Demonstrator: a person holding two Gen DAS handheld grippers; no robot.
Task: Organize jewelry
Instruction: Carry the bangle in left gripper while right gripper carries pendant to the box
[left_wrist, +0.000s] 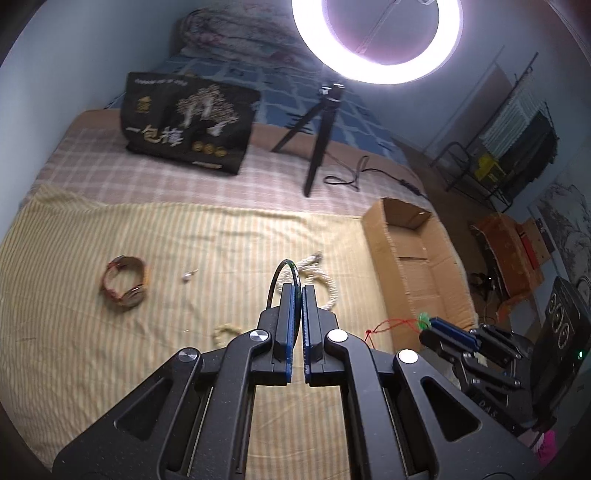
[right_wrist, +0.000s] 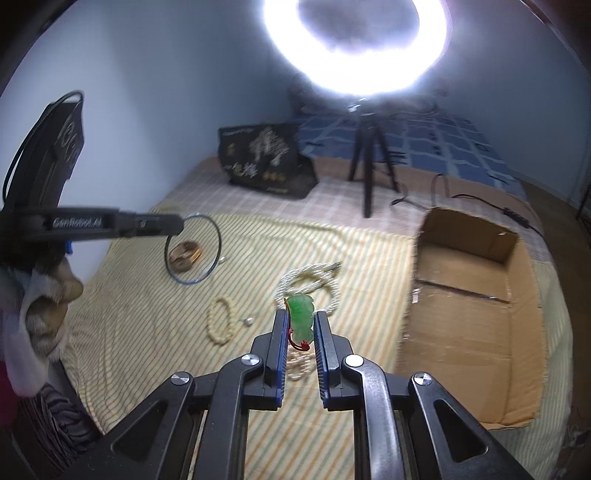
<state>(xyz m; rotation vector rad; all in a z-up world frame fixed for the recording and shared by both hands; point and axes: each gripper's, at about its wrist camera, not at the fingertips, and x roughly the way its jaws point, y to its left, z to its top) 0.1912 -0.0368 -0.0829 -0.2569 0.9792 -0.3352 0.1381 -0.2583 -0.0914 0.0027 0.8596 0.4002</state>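
My left gripper (left_wrist: 298, 290) is shut on a thin dark bangle (left_wrist: 277, 275) and holds it above the striped cloth; the bangle also shows in the right wrist view (right_wrist: 218, 240). My right gripper (right_wrist: 300, 317) is shut on a green jade pendant (right_wrist: 301, 317) with a red cord, above the cloth; it shows in the left wrist view (left_wrist: 424, 319). On the cloth lie a white rope necklace (right_wrist: 325, 277), a cream bead bracelet (right_wrist: 212, 321), a small pearl earring (right_wrist: 248, 321), and a brown watch (left_wrist: 125, 282). An open cardboard box (right_wrist: 476, 314) lies to the right.
A black printed bag (left_wrist: 192, 122) and a ring light on a black tripod (left_wrist: 314, 136) stand at the back of the bed, with a cable (left_wrist: 354, 177) beside the tripod. A wall runs along the left. Furniture and clutter fill the floor to the right.
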